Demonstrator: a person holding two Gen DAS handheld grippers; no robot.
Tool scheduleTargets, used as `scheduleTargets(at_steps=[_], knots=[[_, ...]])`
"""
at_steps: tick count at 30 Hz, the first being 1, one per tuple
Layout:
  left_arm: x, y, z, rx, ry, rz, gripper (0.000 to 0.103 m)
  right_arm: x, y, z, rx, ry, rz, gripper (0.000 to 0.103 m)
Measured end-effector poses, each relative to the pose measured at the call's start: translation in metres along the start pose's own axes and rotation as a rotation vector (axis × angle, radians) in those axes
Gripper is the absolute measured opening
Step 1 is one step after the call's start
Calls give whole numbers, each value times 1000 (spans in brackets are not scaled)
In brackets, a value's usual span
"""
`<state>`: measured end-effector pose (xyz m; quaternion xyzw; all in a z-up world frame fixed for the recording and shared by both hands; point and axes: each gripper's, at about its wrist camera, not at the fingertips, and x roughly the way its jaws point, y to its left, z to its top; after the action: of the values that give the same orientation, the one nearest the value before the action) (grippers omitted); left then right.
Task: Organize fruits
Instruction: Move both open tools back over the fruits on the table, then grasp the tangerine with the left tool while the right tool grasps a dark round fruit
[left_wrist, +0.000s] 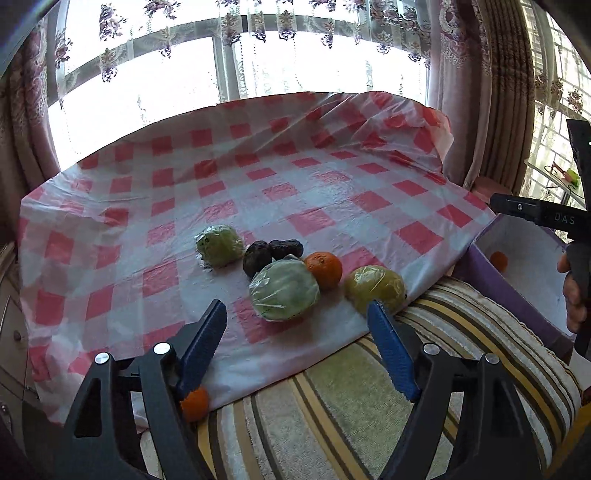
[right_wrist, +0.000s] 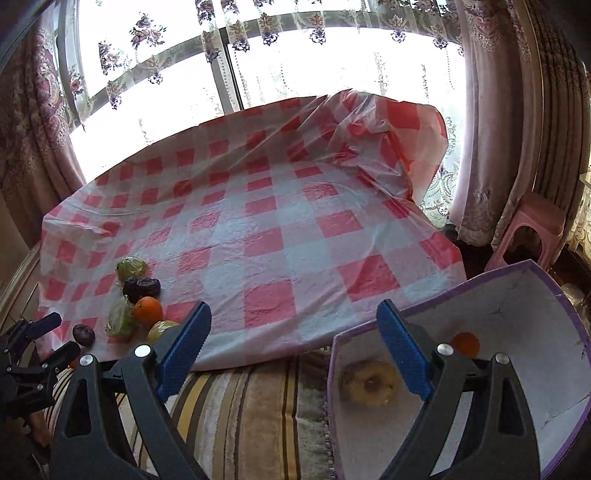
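Fruits lie clustered on the red-checked cloth (left_wrist: 332, 192): two plastic-wrapped green fruits (left_wrist: 283, 294) (left_wrist: 219, 245), two dark fruits (left_wrist: 256, 258), an orange (left_wrist: 324, 268) and a wrapped yellow-green fruit (left_wrist: 375, 288). A small orange (left_wrist: 195, 404) sits by my left finger. My left gripper (left_wrist: 295, 310) hovers open just short of the big green fruit, holding nothing. My right gripper (right_wrist: 295, 308) is open and empty at the near-left corner of the purple box (right_wrist: 406, 325). The box holds an orange (right_wrist: 466, 343) and a pale yellow fruit (right_wrist: 369, 382).
A striped cushion (right_wrist: 258, 406) lies under the cloth's near edge and the box. The cloth's far right corner (right_wrist: 388, 122) is bunched up. A pink stool (right_wrist: 532, 229) stands to the right, with curtains and a bright window behind.
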<state>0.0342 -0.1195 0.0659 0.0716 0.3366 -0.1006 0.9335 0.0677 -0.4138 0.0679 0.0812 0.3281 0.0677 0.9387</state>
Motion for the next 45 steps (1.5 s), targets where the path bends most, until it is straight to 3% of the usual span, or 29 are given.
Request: scheduleTargets(at_steps=[8,16,23,28,37,45], knots=[[-9,68,-31,-184,66,-6,60,28,49,7,-85,44,103,91],[2,92,-53,-261,136,-28,53,55,96,17,-200,90,158,91],[15,95,-57,-263,187,-15,52,79,143,23,-342,119,167,91],[23,95,-61,-256,221,-2,38,101,179,25,-442,151,186,91],[23,91,-61,-223,197,15,36,151,242,22,-694,263,200,90],[22,97,-63,-251,177,-15,35,177,273,19,-883,376,179,86]])
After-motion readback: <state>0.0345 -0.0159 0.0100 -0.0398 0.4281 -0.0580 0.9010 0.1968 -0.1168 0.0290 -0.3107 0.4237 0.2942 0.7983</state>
